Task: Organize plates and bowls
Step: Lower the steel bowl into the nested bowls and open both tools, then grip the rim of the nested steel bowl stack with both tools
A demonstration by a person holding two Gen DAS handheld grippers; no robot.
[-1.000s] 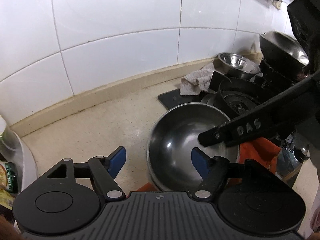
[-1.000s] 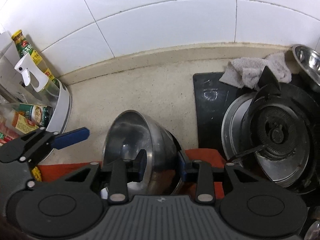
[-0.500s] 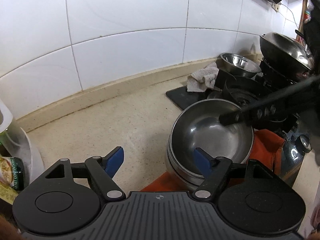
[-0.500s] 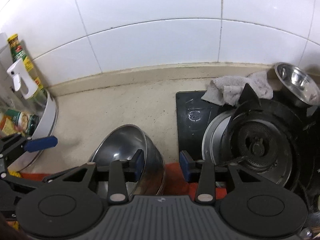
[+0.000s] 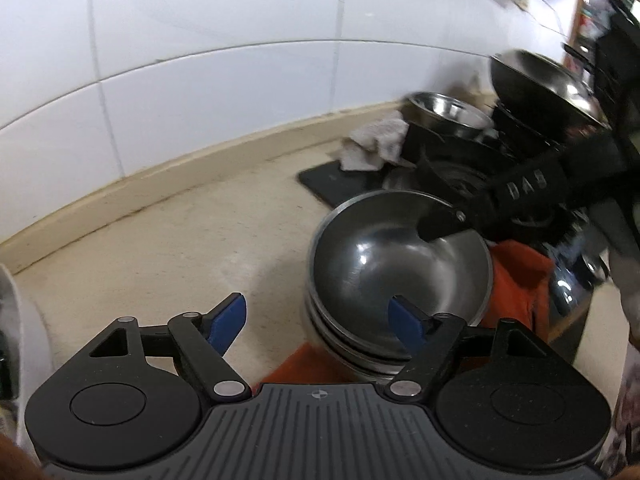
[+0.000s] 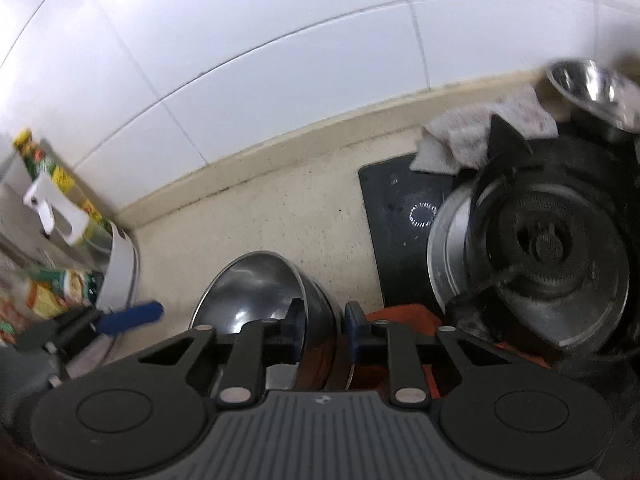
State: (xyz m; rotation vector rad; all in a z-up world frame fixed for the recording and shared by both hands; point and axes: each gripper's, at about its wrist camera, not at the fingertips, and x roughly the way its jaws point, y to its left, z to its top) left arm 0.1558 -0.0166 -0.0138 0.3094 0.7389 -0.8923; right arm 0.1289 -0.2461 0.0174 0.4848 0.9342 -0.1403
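A stack of steel bowls stands on an orange cloth on the beige counter. My right gripper is shut on the right wall of the top bowl, one pad inside and one outside. In the left wrist view its black finger reaches over the far rim of the top bowl. My left gripper hovers at the stack's near left side with its jaws opening. The stack's near edge lies between them, and neither pad presses on it.
A gas burner on a black hob sits right of the bowls, with a grey rag and a small steel bowl behind. A wok stands at the far right. Bottles in a white rack crowd the left.
The right jaws stood apart around the top bowl's wall and have now closed onto it. The left jaws have spread a little wider. The left gripper has sunk slightly toward the stack.
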